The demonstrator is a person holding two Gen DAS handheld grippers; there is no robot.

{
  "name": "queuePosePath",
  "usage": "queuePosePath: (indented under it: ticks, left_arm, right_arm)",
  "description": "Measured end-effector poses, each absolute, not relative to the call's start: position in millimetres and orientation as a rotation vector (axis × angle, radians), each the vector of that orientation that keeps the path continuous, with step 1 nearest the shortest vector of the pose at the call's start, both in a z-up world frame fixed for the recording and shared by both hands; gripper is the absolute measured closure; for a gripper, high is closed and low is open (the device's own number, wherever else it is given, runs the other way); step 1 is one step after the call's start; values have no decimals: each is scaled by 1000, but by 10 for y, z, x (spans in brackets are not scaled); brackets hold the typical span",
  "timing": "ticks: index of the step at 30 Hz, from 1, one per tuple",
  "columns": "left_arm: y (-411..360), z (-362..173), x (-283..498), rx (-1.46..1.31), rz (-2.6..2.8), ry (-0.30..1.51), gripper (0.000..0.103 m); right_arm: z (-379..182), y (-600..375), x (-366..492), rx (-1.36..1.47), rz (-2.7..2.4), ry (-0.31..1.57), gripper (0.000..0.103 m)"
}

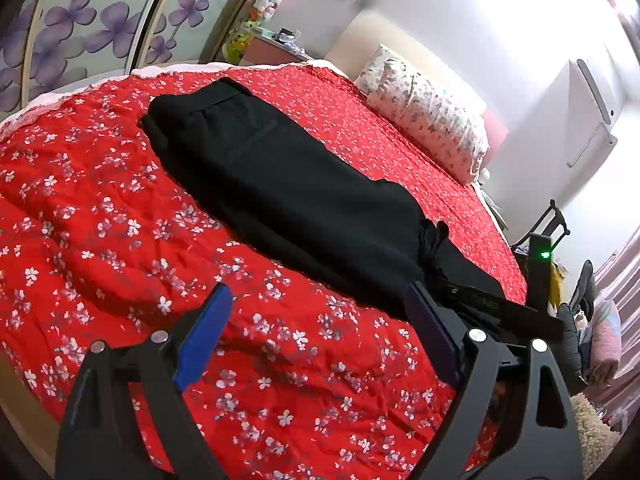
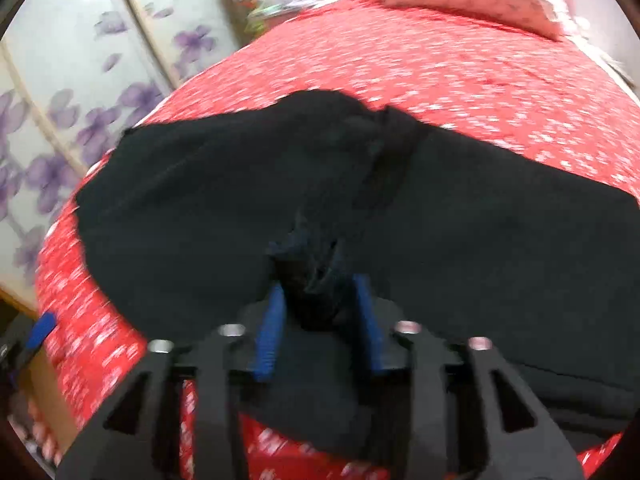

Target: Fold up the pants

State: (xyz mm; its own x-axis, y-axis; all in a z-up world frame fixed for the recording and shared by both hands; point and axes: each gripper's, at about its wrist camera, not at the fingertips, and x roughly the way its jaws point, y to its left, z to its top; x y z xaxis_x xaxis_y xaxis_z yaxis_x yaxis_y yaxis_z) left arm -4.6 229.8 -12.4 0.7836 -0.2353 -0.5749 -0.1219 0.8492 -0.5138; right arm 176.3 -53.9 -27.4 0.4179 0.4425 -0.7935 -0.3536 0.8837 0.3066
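Black pants [image 1: 280, 184] lie stretched across a red flowered bedspread [image 1: 100, 240], waistband toward the far left. My left gripper [image 1: 320, 320] is open and empty, hovering above the bedspread just near of the pants. In the right wrist view the pants [image 2: 480, 220] fill the middle. My right gripper [image 2: 318, 300] is shut on a bunched fold of the black fabric, with its blue pads [image 2: 268, 336] on either side of it. The right gripper also shows in the left wrist view [image 1: 500, 304] at the pants' near right end. The right wrist view is blurred.
A flowered pillow [image 1: 428, 120] lies at the head of the bed on the right. Wardrobe doors with purple flowers [image 1: 100, 28] stand behind the bed. A nightstand with clutter [image 1: 276, 48] is at the back. Chairs and bags [image 1: 580, 300] crowd the right side.
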Motion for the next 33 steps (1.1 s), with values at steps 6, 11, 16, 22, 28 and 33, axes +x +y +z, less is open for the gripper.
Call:
queuePosePath:
  ticks: [6,11,16,22,28,33]
  left_arm:
    - [2337,-116,-48,-584,-61,676,15]
    - [2445,-81,59,-645,-78,687,13]
    - [2764,-58,354,-795,-121,709,13]
    - [3175,-215,757,-992,-105,745,14]
    - [3279,-461,877,-1117,0,796,15]
    - [3289,-437,1008,-1102,41,795,15]
  right_arm:
    - [-219,-767,1808,340,500,970,30]
    - [-414,-728,1850,352,543,1053,27]
    - [-254,-1134,1500,551,638,924,24]
    - [-364,-1517,983,701,743,773,17]
    - [-370,-1513,964,717,799,751,17]
    - [-401,-1482,947,715,814,767,17]
